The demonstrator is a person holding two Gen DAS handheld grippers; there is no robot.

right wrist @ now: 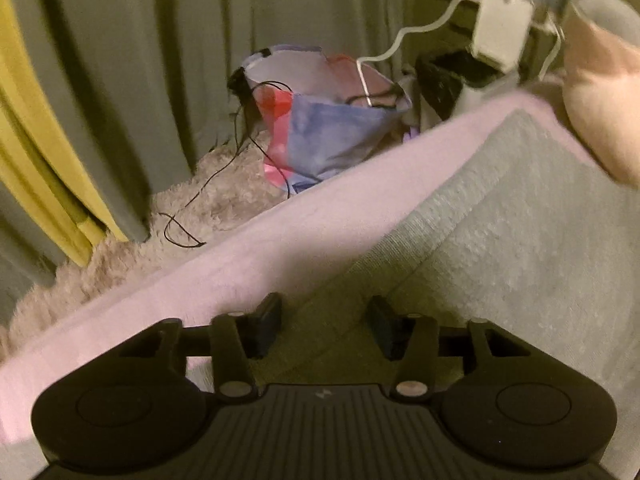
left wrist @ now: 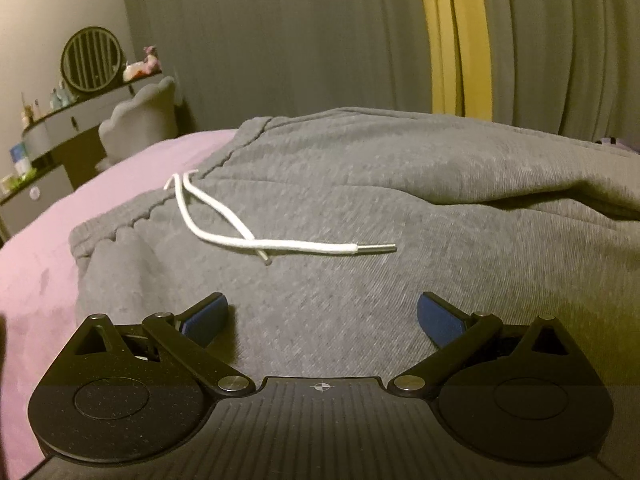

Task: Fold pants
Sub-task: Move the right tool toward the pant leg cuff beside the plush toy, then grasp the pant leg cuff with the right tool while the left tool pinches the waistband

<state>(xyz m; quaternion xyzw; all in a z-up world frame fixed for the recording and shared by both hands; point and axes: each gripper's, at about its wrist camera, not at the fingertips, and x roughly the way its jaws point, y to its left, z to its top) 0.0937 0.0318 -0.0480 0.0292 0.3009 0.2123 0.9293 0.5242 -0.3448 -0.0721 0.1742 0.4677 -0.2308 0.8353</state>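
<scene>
Grey sweatpants [left wrist: 360, 200] lie spread on a pink bed sheet [left wrist: 40, 260], the waistband at the left with a white drawstring [left wrist: 224, 224] loose on top. My left gripper [left wrist: 322, 316] hovers low over the cloth just below the waistband, its blue pads [left wrist: 204, 316] wide apart and nothing between them. In the right wrist view a leg end of the pants [right wrist: 520, 260] reaches toward the bed edge. My right gripper [right wrist: 324, 324] points steeply down at its corner. Its fingers stand a narrow gap apart with grey cloth under the gap, and no pinch shows.
The bed sheet edge [right wrist: 240, 248] runs diagonally, with a fluffy rug [right wrist: 120, 256], a black cable [right wrist: 208, 184] and a coloured bag [right wrist: 320, 128] on the floor beyond. A peach pillow [right wrist: 600, 100] lies at the far right. Curtains [left wrist: 280, 40] hang behind; a dressing table [left wrist: 60, 120] and chair [left wrist: 140, 112] stand at the left.
</scene>
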